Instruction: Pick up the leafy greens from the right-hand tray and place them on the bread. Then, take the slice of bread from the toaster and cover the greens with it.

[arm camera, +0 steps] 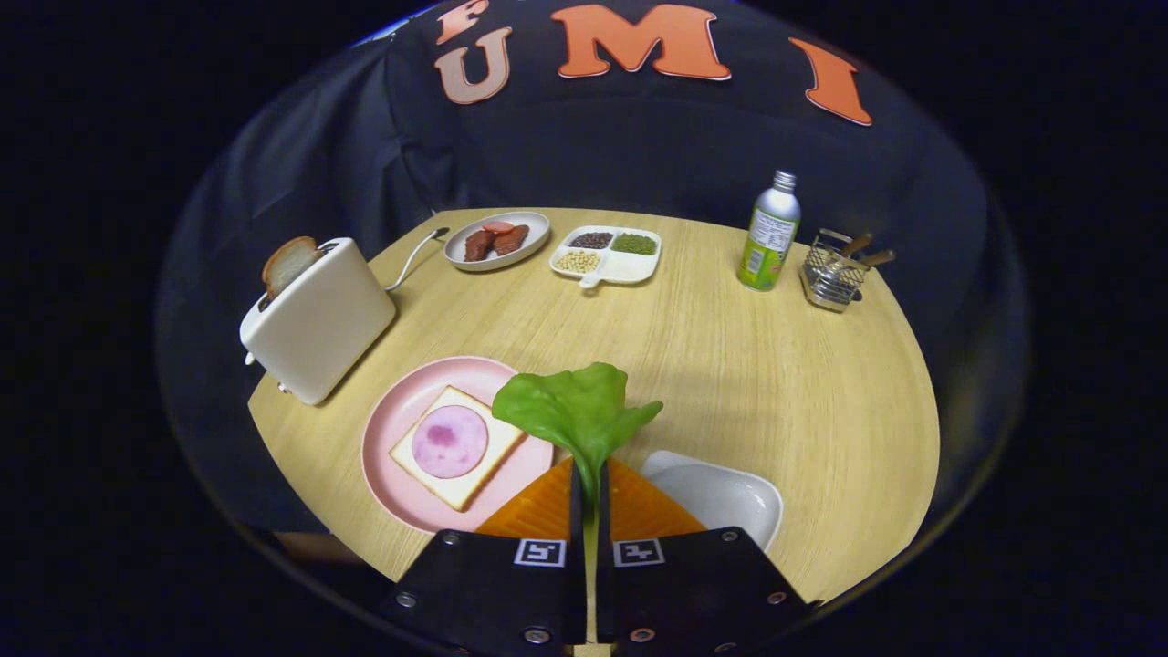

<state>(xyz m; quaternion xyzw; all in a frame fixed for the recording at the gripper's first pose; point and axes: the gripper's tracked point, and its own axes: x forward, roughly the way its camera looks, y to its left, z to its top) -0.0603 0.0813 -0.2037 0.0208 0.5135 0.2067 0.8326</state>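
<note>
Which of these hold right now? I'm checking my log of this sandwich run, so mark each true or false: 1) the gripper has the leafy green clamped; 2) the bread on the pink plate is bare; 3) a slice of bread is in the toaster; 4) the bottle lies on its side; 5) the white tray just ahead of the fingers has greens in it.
1) True: the gripper is shut on the stem of the leafy green.
2) False: the bread on the pink plate carries a round slice of ham.
3) True: a slice of bread sticks up from the toaster.
4) False: the bottle stands upright.
5) False: the white tray holds nothing visible.
</note>
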